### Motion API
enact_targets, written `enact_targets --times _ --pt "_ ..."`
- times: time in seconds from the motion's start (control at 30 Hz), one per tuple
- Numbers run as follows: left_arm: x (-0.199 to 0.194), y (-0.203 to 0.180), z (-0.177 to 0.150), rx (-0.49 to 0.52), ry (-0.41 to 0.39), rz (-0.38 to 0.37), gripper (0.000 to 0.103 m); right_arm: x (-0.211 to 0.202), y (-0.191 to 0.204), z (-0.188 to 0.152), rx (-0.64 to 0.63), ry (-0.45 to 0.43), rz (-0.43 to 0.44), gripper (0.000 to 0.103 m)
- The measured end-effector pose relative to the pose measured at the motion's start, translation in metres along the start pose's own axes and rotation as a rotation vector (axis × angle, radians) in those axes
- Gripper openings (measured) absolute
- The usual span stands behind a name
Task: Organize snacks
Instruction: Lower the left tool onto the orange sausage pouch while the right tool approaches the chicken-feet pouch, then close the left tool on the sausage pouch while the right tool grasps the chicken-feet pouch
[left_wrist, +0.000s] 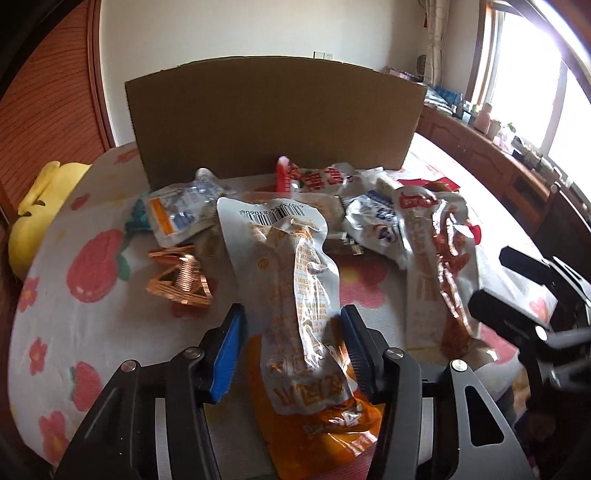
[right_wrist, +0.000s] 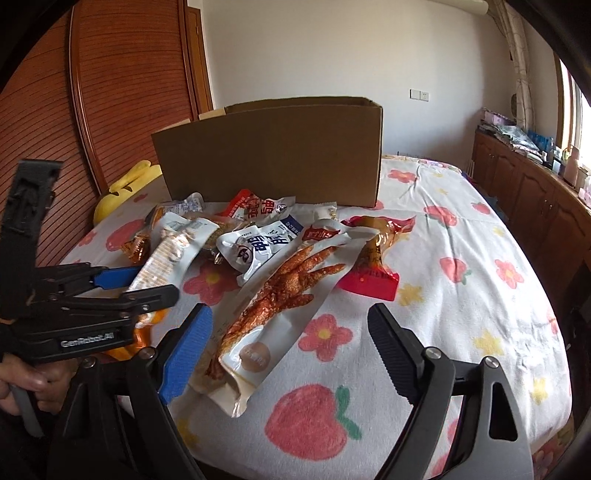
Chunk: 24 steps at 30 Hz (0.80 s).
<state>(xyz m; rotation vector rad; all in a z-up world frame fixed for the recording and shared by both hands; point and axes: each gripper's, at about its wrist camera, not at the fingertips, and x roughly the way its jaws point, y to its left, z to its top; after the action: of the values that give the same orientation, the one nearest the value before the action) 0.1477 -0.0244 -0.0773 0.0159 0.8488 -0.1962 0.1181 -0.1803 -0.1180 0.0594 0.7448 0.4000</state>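
Left wrist view — close, angled down over the snack packets (left_wrist: 291, 258) toward the cardboard box (left_wrist: 273, 118). Right wrist view — alongside, to the right, facing the same bed (right_wrist: 461, 295).

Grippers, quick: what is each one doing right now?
Left gripper: around the orange snack packet, grip cannot be told.
Right gripper: open, holding nothing, over the chicken-foot packet.

Walls: plain cream wall (right_wrist: 314, 55) at the back, with a white socket plate (right_wrist: 419, 95).
Left side: reddish-brown slatted wooden panel (right_wrist: 122, 92) with a curved frame.
Right side: low wooden cabinets (right_wrist: 524, 192) run under the window, their top crowded with small items.
Window: a wood-framed window (left_wrist: 524, 74) glares with daylight; a patterned curtain (right_wrist: 517, 66) hangs beside it.
Surface: white cloth with red flowers and apples (right_wrist: 461, 258).
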Motion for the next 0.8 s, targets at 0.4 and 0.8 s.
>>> enact_targets --times 0.4,0.8 --pt "0.006 -0.001 0.009 0.051 0.047 0.021 0.059 0.034 -0.008 0.015 0.079 0.081 0.043 0.084" --pt "-0.012 0.010 -0.002 0.044 -0.004 0.017 0.047 0.043 0.009 0.010 -0.005 0.092 -0.035 0.074"
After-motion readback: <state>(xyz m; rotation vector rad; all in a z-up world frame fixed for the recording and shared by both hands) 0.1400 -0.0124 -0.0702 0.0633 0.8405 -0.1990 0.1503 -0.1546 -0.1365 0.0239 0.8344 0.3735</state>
